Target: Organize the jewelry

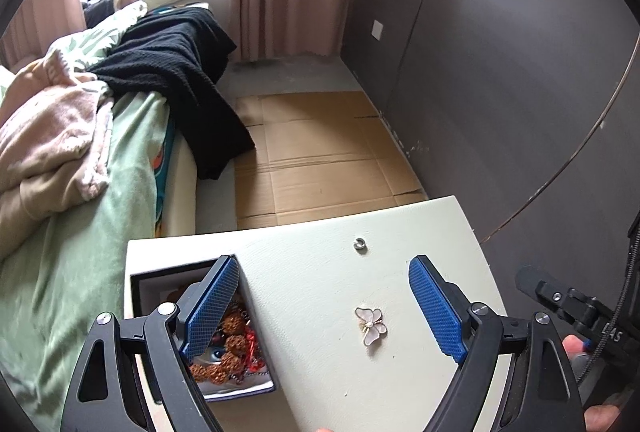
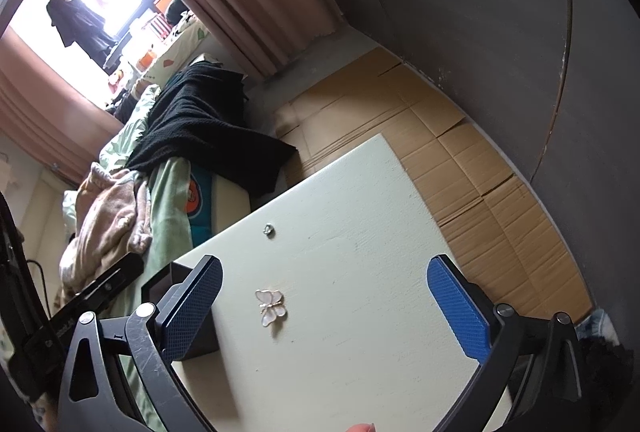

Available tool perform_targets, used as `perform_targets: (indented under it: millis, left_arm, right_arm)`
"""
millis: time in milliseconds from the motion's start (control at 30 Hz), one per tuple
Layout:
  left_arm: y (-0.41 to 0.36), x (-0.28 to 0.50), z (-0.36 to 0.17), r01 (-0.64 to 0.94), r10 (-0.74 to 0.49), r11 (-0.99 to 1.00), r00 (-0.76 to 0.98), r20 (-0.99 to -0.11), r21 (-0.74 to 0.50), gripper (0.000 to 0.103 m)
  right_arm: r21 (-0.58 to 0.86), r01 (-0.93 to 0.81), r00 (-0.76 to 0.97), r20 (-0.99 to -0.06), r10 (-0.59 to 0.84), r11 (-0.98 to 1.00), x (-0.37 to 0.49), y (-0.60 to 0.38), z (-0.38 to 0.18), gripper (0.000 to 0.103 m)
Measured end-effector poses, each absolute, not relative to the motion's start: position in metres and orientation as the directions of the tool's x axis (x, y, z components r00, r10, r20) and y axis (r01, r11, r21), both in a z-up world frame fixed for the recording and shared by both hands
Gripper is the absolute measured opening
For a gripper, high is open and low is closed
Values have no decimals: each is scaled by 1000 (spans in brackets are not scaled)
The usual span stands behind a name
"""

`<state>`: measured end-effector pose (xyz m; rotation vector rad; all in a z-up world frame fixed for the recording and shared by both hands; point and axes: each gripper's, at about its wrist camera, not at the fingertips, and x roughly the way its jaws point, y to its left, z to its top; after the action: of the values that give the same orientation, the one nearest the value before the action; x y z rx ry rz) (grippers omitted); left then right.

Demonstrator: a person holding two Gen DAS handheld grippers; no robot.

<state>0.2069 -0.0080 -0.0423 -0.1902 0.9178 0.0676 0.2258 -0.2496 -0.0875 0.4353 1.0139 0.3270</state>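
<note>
At the lower left of the left wrist view sits one open jewelry box (image 1: 138, 286), already holding brown beads (image 1: 234, 342) and something red; I cannot count the pieces inside. The left gripper (image 1: 324, 308) has its jaws wide apart and holds nothing; its left finger hangs over the box. Lower centre on the white table (image 1: 420, 228) lies one butterfly brooch (image 1: 372, 325), between the fingers but untouched; above it, toward the table's far edge, one small silver ring (image 1: 361, 245). The right gripper (image 2: 324, 308) is likewise spread and empty, with the brooch between its fingers. Judged so, two loose pieces remain; the next pick, probably the brooch, calls for lowering and a fine pinch on a flat thing.
</note>
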Motion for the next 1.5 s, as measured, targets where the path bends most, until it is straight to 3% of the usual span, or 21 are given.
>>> perform_targets:
  millis: [400,467,567,633,733,800,1000,1133,1333,1500]
  left_arm:
    - [-27,251,-66,-107,-43,987,554,-832,-122,86]
    - [-29,260,-72,-106,-54,986,538,-841,-132,80]
    - [-32,275,-87,-106,-82,983,486,-870,-152,63]
    - [-32,284,-97,-114,-93,980,458,-884,-162,53]
    - [-32,295,-110,-133,-96,977,432,-897,-169,47]
    - [-34,299,-118,-134,-102,976,423,-900,-174,46]
    - [-40,311,-138,-139,-107,975,394,-913,-174,35]
    - [-47,317,-147,-134,-93,979,377,-922,-154,33]
    - [-47,318,-150,-155,-40,982,377,-925,-105,12]
    - [-40,309,-145,-161,-65,978,384,-921,-136,12]
  right_arm:
    - [508,25,489,-757,433,861,240,-272,-99,102]
    - [519,53,475,-764,436,853,242,-276,-105,101]
    - [582,65,464,-737,491,811,243,-281,-111,86]
    - [587,66,463,-735,496,807,244,-280,-112,86]
    - [554,76,462,-756,463,829,243,-278,-113,85]
    - [551,83,460,-760,459,830,244,-278,-113,77]
    - [491,90,446,-798,405,867,246,-274,-116,67]
    - [461,99,421,-822,382,882,250,-272,-122,66]
    - [456,87,416,-825,383,886,250,-267,-121,66]
    - [464,71,401,-824,401,883,250,-261,-122,66]
